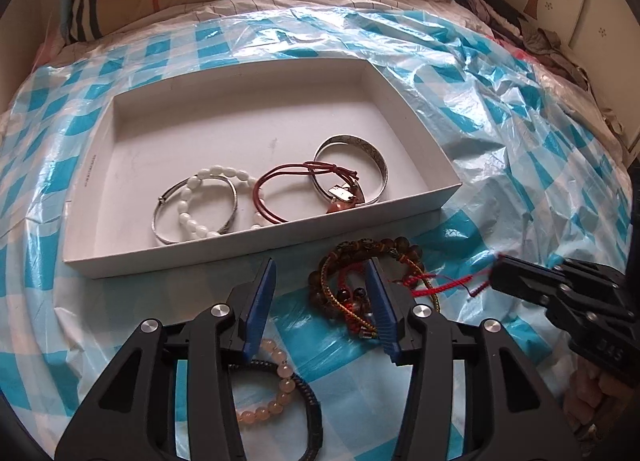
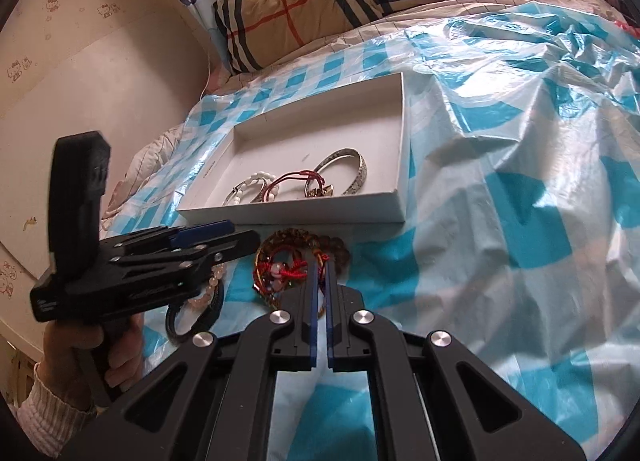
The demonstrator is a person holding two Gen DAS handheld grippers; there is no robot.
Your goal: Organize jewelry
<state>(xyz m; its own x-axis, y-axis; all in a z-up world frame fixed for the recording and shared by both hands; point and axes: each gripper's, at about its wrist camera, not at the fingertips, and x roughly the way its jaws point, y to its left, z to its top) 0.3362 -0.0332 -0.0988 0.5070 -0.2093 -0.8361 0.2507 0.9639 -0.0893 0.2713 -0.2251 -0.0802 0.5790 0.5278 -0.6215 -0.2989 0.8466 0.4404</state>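
Wide-spread jaws are shown on the left gripper (image 1: 322,293) in the left wrist view, with nothing held; it hangs over a tangle (image 1: 362,289) of brown beads and red cord lying on the checked sheet (image 1: 520,165), just before the white box (image 1: 260,245). Inside the box two silver bangles, a white bead bracelet (image 1: 208,197) and a red cord piece are seen. A pink bead bracelet (image 1: 272,389) and a black band lie below the jaws. In the right wrist view the right gripper (image 2: 320,273) is seen nearly closed over the tangle (image 2: 296,257); whether a red thread is pinched cannot be told. The left hand (image 2: 96,353) grasps its handle.
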